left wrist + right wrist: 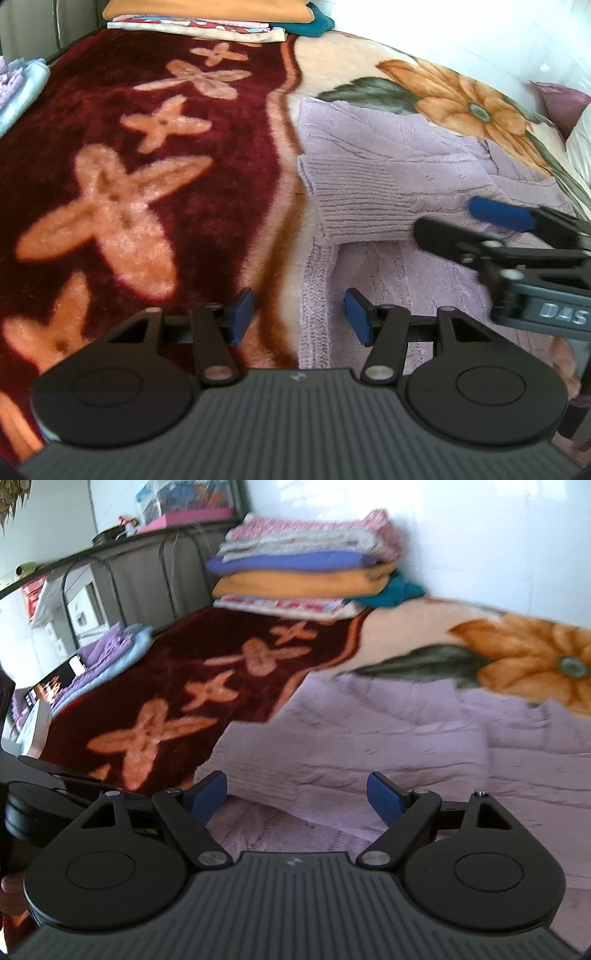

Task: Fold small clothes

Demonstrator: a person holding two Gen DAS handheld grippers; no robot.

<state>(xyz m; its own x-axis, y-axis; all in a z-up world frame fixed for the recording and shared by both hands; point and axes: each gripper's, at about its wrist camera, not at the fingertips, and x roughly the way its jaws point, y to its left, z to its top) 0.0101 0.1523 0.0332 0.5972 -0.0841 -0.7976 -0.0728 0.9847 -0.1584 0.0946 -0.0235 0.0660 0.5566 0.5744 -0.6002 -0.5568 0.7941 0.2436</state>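
Note:
A lilac knitted sweater (388, 173) lies on the flowered blanket (129, 166), one ribbed sleeve folded across its body. My left gripper (299, 314) is open and empty, just above the sweater's left edge. My right gripper (469, 221) comes in from the right over the sweater, near the folded sleeve. In the right wrist view the right gripper (295, 794) is open and empty, low over the sweater (369, 746). The left gripper's body (37, 805) shows at the left edge there.
A stack of folded blankets (306, 568) stands at the far end against the white wall. Folded lilac and light-blue clothes (107, 653) lie at the bed's left edge by a metal rail (147, 565). A purple pillow (561, 103) lies far right.

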